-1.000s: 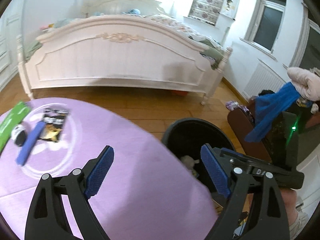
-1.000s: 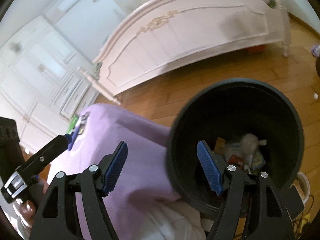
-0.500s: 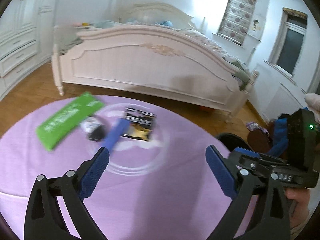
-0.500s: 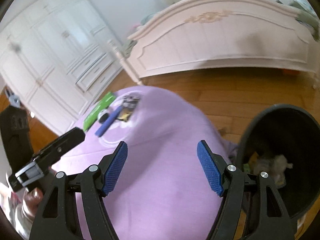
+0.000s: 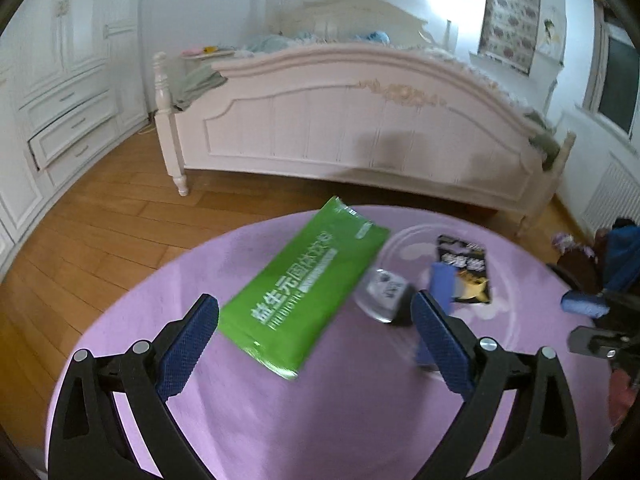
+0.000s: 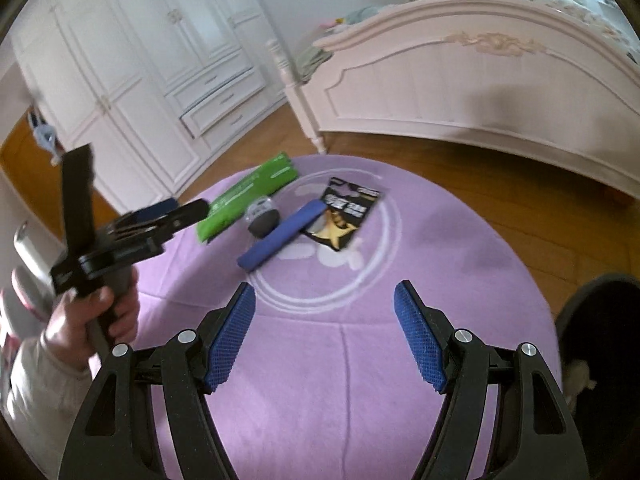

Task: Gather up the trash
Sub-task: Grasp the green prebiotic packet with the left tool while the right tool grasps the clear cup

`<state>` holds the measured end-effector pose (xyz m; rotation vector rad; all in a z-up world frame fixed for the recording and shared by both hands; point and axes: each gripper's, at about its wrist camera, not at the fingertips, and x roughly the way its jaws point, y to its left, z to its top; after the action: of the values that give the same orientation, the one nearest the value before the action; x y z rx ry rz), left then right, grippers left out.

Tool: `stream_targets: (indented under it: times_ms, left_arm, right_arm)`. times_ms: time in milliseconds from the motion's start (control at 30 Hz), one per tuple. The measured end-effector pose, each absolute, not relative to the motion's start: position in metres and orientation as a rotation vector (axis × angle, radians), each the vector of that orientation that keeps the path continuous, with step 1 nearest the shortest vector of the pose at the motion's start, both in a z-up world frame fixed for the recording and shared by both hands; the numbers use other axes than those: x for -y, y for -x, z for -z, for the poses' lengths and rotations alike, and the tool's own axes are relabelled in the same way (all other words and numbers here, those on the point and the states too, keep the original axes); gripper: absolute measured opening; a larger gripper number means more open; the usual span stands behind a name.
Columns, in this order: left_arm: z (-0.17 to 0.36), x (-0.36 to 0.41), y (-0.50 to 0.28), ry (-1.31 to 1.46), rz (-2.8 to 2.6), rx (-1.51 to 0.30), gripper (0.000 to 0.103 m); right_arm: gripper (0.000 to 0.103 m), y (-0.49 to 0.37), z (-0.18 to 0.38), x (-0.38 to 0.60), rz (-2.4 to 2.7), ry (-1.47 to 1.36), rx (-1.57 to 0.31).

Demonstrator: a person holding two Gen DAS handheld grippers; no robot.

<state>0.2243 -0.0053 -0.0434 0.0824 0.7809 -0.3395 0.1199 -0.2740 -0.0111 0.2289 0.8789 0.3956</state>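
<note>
From the left wrist we count four pieces of trash on the round purple table (image 5: 320, 420): a green packet (image 5: 304, 288), a small grey cup (image 5: 384, 292), a blue stick (image 5: 436, 300) and a black sachet (image 5: 464, 266), all ahead of our left gripper (image 5: 316, 344), whose jaws stand wide with nothing between them. From the right wrist the same four lie at the far left, our right gripper (image 6: 324, 336) is spread and empty over bare cloth nearer us, one black bin (image 6: 600, 328) stands off the right edge, and a white bed (image 6: 480, 80) lies beyond open floor
</note>
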Motion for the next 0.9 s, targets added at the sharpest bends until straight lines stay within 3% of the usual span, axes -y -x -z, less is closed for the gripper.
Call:
stream_targets:
  times_ms: [300,400,467,767,900]
  left_arm:
    - [0.064,0.008,-0.247,-0.170,0.387,-0.832,0.095]
    - [0.067,0.006,-0.251,-0.150,0.387,-0.862,0.087]
    - [0.066,0.005,-0.251,-0.173,0.361,-0.854,0.075]
    - [0.063,-0.013,-0.247,-0.098,0.332,-0.837,0.050]
    - [0.062,-0.020,-0.249,-0.053,0.342,-0.837,0.048]
  right_arm:
    - [0.072,-0.152,0.010,0.228,-0.459,-0.105,-0.908]
    - [0.072,-0.165,0.009,0.214,-0.477,-0.064,-0.914]
    - [0.072,-0.173,0.011,0.203,-0.487,-0.032,-0.919]
    - [0.072,-0.196,0.024,0.158,-0.492,0.119,-0.926]
    - [0.069,-0.212,0.028,0.145,-0.482,0.150,-0.927]
